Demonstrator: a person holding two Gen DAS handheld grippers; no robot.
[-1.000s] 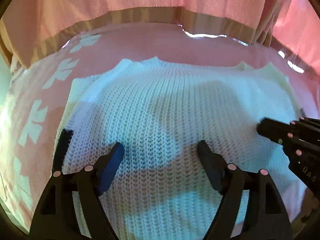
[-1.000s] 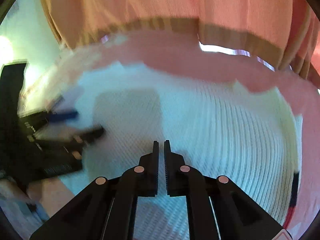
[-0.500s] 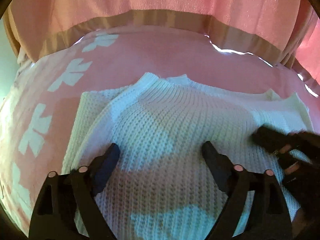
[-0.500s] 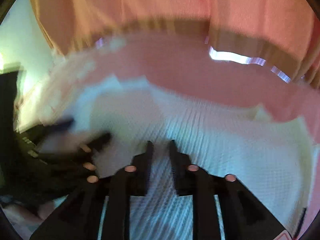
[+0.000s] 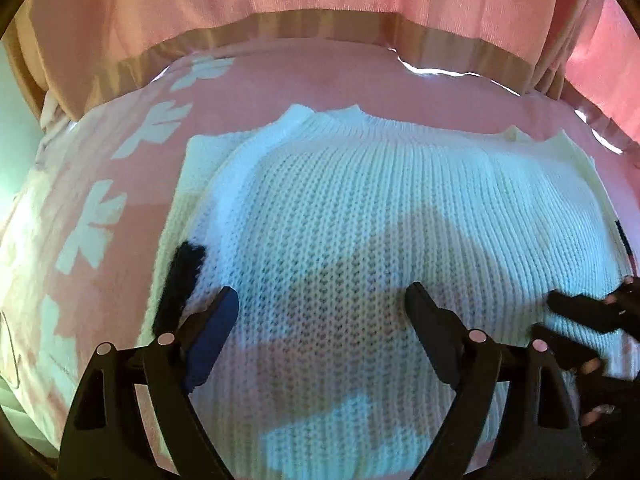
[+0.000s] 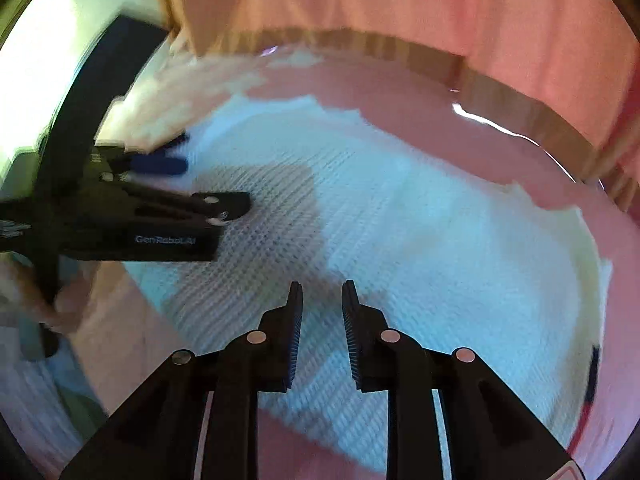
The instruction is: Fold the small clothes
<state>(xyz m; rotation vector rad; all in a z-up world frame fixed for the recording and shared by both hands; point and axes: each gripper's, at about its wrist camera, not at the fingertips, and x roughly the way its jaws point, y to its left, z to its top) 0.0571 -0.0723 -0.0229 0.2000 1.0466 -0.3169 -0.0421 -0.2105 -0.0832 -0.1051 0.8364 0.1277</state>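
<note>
A white knit sweater (image 5: 360,216) lies folded flat on a pink cloth with white flower prints (image 5: 92,216). It also shows in the right wrist view (image 6: 420,240). My left gripper (image 5: 320,304) hovers over the sweater's near part, jaws wide open and empty. A black fuzzy patch (image 5: 180,280) sits at the sweater's left edge. My right gripper (image 6: 322,304) is over the sweater's near edge, jaws partly open with nothing between them. It shows in the left wrist view at the right edge (image 5: 580,316). The left gripper shows at the left of the right wrist view (image 6: 200,188).
A pink curtain with a tan band (image 5: 320,0) hangs behind the table's far edge. A dark upright object (image 6: 100,92) stands at the far left in the right wrist view. Pink cloth surrounds the sweater on all sides.
My right gripper has opened from shut and pulled back toward the sweater's near right edge. My left gripper stayed wide open and shifted slightly over the sweater.
</note>
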